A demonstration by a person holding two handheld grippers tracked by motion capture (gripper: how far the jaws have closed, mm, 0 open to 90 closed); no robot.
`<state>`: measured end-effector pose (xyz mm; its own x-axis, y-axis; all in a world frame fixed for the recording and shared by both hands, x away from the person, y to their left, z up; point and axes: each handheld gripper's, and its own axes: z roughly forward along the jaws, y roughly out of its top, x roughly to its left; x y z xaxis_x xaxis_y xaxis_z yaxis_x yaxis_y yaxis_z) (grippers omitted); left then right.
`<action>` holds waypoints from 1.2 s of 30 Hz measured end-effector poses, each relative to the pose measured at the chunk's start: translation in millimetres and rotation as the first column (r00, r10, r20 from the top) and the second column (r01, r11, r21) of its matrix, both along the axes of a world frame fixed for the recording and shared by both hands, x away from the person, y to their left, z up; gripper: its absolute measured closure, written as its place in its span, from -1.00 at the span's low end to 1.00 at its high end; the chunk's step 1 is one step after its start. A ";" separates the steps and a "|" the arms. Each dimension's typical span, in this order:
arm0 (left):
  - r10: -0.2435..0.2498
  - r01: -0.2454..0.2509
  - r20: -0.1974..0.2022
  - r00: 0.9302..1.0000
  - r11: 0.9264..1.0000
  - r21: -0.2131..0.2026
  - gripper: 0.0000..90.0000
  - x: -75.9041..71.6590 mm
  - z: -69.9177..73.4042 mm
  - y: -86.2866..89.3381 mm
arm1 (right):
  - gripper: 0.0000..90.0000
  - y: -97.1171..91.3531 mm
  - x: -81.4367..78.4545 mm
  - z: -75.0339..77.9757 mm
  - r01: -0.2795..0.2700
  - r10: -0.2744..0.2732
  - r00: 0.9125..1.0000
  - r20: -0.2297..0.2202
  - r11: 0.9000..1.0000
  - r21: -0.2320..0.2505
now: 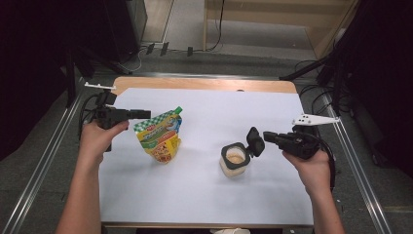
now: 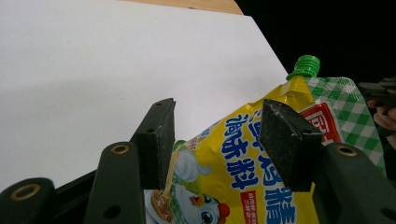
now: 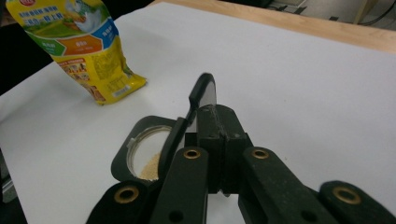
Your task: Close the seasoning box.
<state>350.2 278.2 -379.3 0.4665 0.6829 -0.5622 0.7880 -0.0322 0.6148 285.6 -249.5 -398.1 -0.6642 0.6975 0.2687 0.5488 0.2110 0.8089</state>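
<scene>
Yellow pouch [image 2: 243,182] btwn left fingers [image 2: 154,140], upright

A wooden table [image 1: 204,84] is carrying a large white sheet [image 1: 204,190] that is covering nearly all of its top, leaving a strip of bare wood showing along the far edge. A yellow seasoning pouch [image 1: 160,139] with a green cap is standing on the sheet at the left, its bottom resting there. A small jar [image 1: 234,161] with its black flip lid open is sitting on the sheet at the right, well apart from the pouch.
</scene>
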 end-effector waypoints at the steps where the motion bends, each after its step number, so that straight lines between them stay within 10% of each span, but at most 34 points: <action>1: 0.000 0.000 -0.001 1.000 1.000 0.002 0.03 0.0 0.0 -0.1 | 1.00 0.9 1.4 -3.4 -0.002 0.002 1.000 -0.008 1.000 -0.003; 36: -0.002 0.002 -0.012 1.000 1.000 0.007 0.01 1.1 -1.7 -0.1 | 1.00 34.8 4.0 -26.9 -0.090 0.091 0.993 -0.070 0.996 0.013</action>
<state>351.3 278.1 -381.0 0.4616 0.6860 -0.5624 0.7950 -0.0387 0.6053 289.6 -214.8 -425.0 -0.7037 0.6325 0.3237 0.5834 0.2543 0.7713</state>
